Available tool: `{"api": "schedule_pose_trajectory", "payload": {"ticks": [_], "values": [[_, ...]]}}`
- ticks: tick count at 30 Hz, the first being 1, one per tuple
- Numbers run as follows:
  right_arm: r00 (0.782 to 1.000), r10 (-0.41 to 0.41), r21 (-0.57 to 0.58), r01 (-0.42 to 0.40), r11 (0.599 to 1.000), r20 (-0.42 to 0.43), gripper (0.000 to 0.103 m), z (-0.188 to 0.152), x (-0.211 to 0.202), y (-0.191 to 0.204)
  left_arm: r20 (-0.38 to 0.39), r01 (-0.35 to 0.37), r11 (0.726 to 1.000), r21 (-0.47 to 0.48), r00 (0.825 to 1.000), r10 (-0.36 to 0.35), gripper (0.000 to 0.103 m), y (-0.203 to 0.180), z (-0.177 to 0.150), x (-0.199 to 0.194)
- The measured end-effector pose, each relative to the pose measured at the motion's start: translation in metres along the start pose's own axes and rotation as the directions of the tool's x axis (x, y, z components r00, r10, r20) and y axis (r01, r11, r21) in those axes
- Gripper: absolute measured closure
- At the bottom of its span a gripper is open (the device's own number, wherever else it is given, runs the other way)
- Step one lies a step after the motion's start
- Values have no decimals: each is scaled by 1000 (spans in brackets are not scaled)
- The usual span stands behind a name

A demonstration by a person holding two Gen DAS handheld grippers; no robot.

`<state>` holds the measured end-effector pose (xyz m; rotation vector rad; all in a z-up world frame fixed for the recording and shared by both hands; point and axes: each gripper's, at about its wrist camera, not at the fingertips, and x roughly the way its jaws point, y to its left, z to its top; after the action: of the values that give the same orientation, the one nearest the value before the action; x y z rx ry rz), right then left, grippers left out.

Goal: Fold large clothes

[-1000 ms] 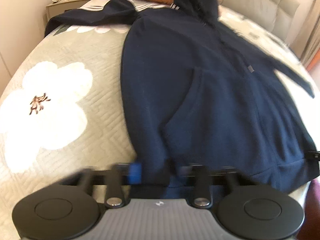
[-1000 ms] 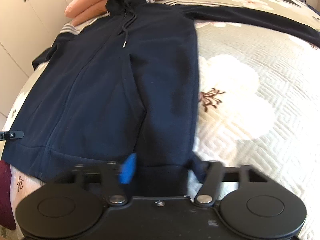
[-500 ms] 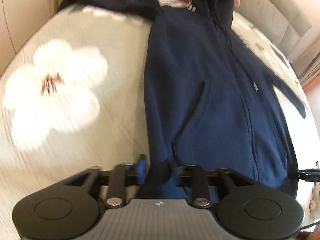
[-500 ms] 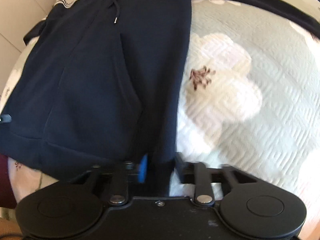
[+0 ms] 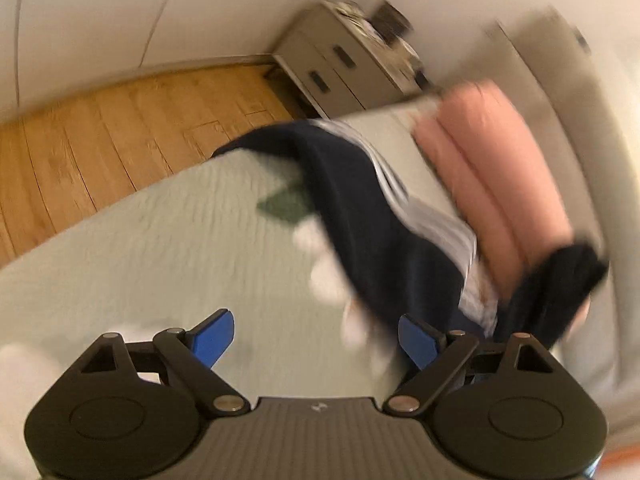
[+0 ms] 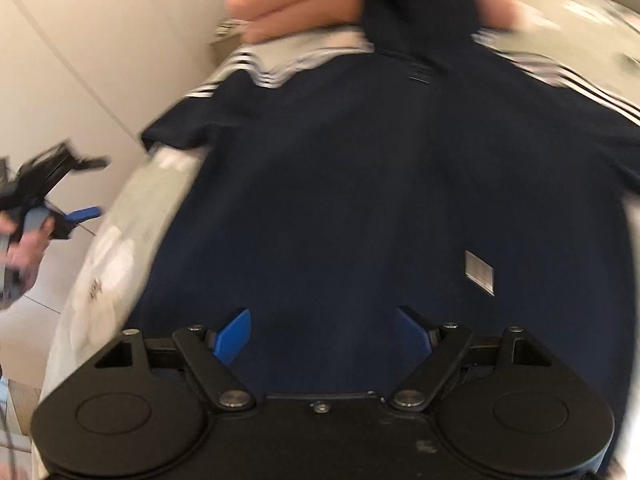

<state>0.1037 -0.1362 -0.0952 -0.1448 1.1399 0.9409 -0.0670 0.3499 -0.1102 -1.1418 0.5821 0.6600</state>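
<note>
Dark navy zip-front hooded sweatshirt (image 6: 360,200) lay spread flat on the pale green quilted bedspread with white flower print (image 5: 140,248), hood end toward the stacked salmon-pink pillows (image 5: 492,184), one sleeve (image 5: 348,200) stretched out from the body across the bedspread toward its edge by the wooden plank floor (image 5: 100,136). Left gripper (image 5: 316,334) hung over bare bedspread just beside that sleeve, blue-padded jaws opening, nothing between them. Right gripper (image 6: 322,332) hung over the sweatshirt's body, jaws opening, cloth below but not pinched. Grey bedside cabinet with drawers (image 5: 340,68) stood beyond the pillows, off the bedspread. Both views motion-blurred
</note>
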Motion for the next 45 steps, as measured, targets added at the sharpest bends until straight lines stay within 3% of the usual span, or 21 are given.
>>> {"api": "schedule_pose_trajectory", "payload": {"ticks": [7, 12, 13, 14, 16, 18, 21, 22, 25, 27, 29, 30, 31, 32, 35, 37, 38, 40, 42, 43, 45], "values": [[992, 91, -76, -98, 992, -83, 8, 19, 70, 24, 101, 9, 973, -230, 995, 15, 13, 14, 61, 66], [988, 143, -133, -149, 980, -55, 4, 13, 70, 17, 163, 4, 936, -353, 985, 57, 15, 17, 78, 104], [985, 162, -112, -167, 980, -50, 4, 15, 70, 14, 196, 20, 943, -332, 979, 48, 22, 13, 80, 109], [983, 179, -83, -182, 980, -41, 4, 18, 72, 13, 203, 36, 953, -300, 979, 26, 52, 7, 81, 114], [978, 209, -25, -209, 977, -28, 5, 23, 72, 3, 161, 73, 970, -230, 986, -36, 93, -4, 82, 127], [973, 230, 18, -230, 973, -15, 6, 30, 78, 0, 208, 44, 987, -156, 978, -10, 94, -17, 75, 123], [973, 230, 23, -229, 973, 2, 6, 31, 74, -4, 428, -46, 996, -76, 901, 74, 95, -21, 70, 88], [976, 216, 18, -216, 976, 8, 6, 29, 70, -3, 440, -51, 993, -104, 893, 92, 96, -14, 71, 82], [979, 204, 11, -204, 979, 5, 6, 31, 73, -1, 363, -17, 980, -201, 928, 90, 96, 2, 76, 86], [982, 190, 19, -190, 982, 0, 6, 35, 76, 1, 316, 30, 979, -202, 948, 36, 91, 3, 78, 95], [984, 180, 33, -179, 983, -11, 6, 39, 78, 4, 273, 46, 977, -209, 962, 14, 69, -2, 80, 104], [984, 180, 42, -179, 983, -12, 6, 40, 77, 4, 267, 44, 978, -203, 964, 12, 69, -7, 80, 108], [983, 184, 59, -183, 981, -13, 6, 41, 77, 3, 276, 33, 982, -184, 961, 19, 87, -11, 77, 105], [982, 191, 72, -189, 979, -11, 6, 41, 74, 1, 293, 17, 992, -124, 956, 20, 95, -24, 77, 103], [985, 170, 112, -170, 979, 8, 6, 42, 60, -8, 379, 30, 995, 97, 923, -65, 96, -72, 67, 71], [991, 131, 124, -134, 983, 30, 6, 43, 49, -17, 394, 83, 953, 291, 898, -198, 96, -126, 46, 43], [993, 106, 129, -111, 985, 44, 6, 44, 43, -21, 390, 94, 906, 413, 881, -269, 96, -158, 28, 29], [996, 61, 137, -69, 988, 60, 6, 44, 30, -29, 322, 111, 740, 663, 850, -416, 96, -222, -24, 5], [998, -3, 144, -5, 990, 57, 6, 42, 22, -38, 128, 202, 558, 805, 858, -497, 95, -268, -82, 2], [998, -38, 150, 30, 988, 51, 6, 40, 18, -43, 10, 263, 495, 828, 876, -483, 91, -283, -111, 10], [994, -105, 180, 99, 979, 25, 6, 32, 10, -59, -198, 357, 439, 824, 909, -366, 90, -296, -158, 40]]}}
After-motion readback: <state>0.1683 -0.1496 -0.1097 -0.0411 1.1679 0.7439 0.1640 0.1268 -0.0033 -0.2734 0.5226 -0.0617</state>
